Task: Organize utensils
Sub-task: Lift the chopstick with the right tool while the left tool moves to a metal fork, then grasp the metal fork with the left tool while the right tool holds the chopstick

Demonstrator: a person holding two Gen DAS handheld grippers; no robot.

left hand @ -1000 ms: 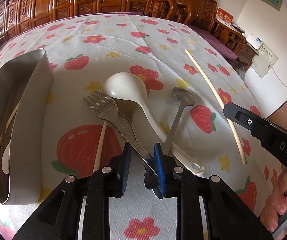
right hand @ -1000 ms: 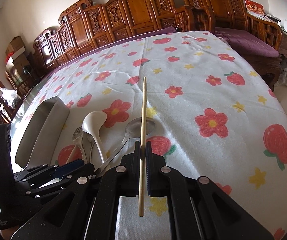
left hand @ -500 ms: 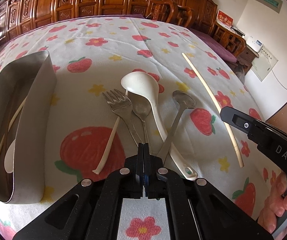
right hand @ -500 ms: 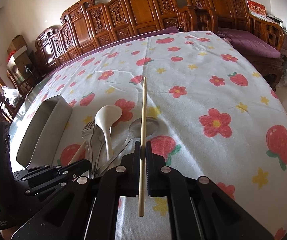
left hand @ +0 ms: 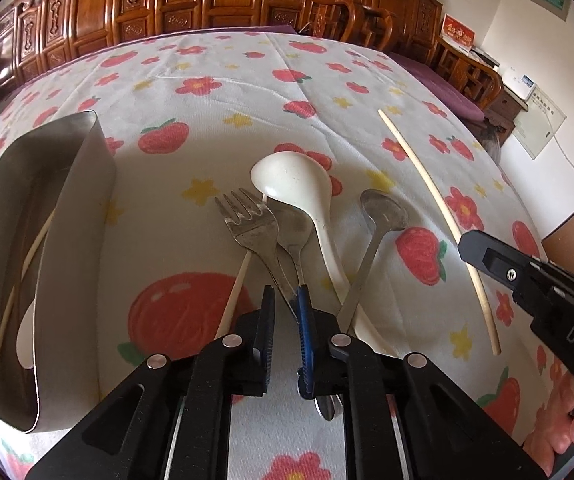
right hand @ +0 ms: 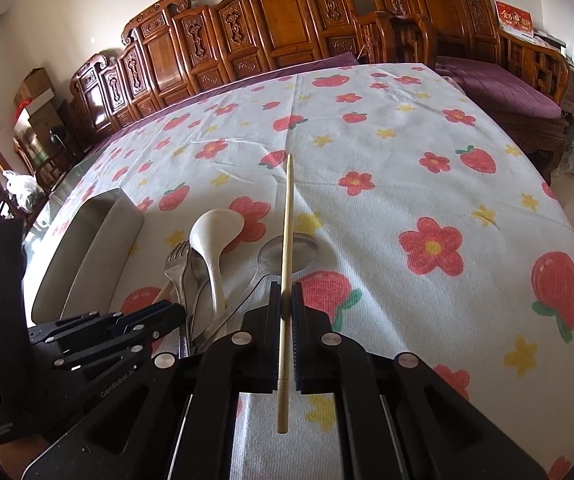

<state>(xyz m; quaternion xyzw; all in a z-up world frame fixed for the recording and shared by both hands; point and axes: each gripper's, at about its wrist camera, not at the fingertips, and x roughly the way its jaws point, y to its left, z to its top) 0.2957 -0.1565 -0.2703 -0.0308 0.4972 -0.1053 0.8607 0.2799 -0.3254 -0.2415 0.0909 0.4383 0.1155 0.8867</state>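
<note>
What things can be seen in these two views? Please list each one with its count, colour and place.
tablecloth: one, white with red flowers and strawberries, over the table
metal tray: one, silver, left; holds the tray chopstick and a tray spoon, white
fork: one, silver, centre
loose chopstick: one, pale, under the fork
metal spoons: two, silver, one partly under the ladle, one further right
ladle: one, white, centre
wooden chairs: several, brown, behind the table
right gripper: black, shut on the held chopstick
left gripper: black, jaws just opening, fork handle between them
</note>
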